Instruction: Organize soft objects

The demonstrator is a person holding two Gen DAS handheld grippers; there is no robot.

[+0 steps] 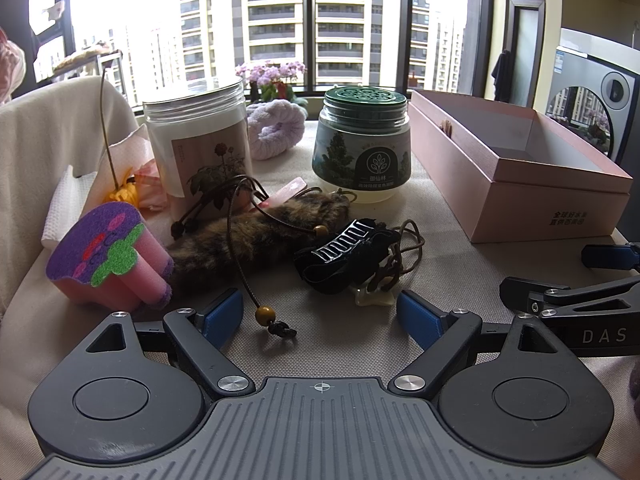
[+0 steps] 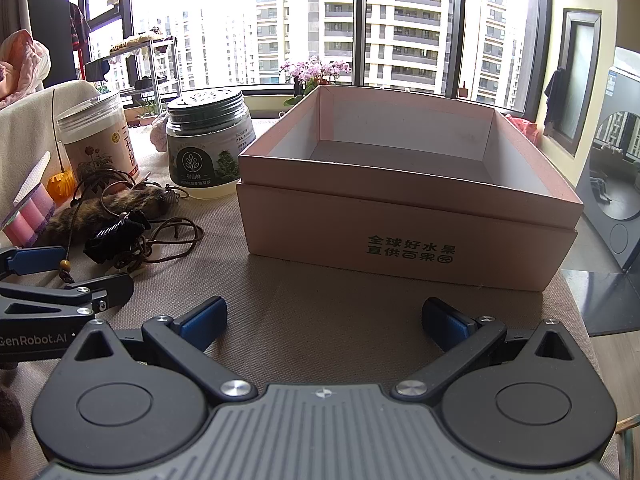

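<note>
A brown fur tail point(image 1: 256, 236) lies among cords toward the left side of the tabletop point(image 1: 432, 264), with a black hair clip point(image 1: 344, 256) just beside it and a foam sponge point(image 1: 108, 256) near the left edge. The pink box point(image 2: 400, 216) sits open toward the right edge. Left tool point(image 1: 320, 316) and right tool point(image 2: 322, 320) both gape wide, holding nothing.

A home, high up in a flat: big window point(image 2: 248, 24) w/ tall apt blocks outside, pink flowers point(image 2: 316, 70) on the far sill, washing machine point(image 1: 600, 96) far right, jars point(image 1: 200, 140) & bits on a cloth table point(image 2: 320, 312)
</note>
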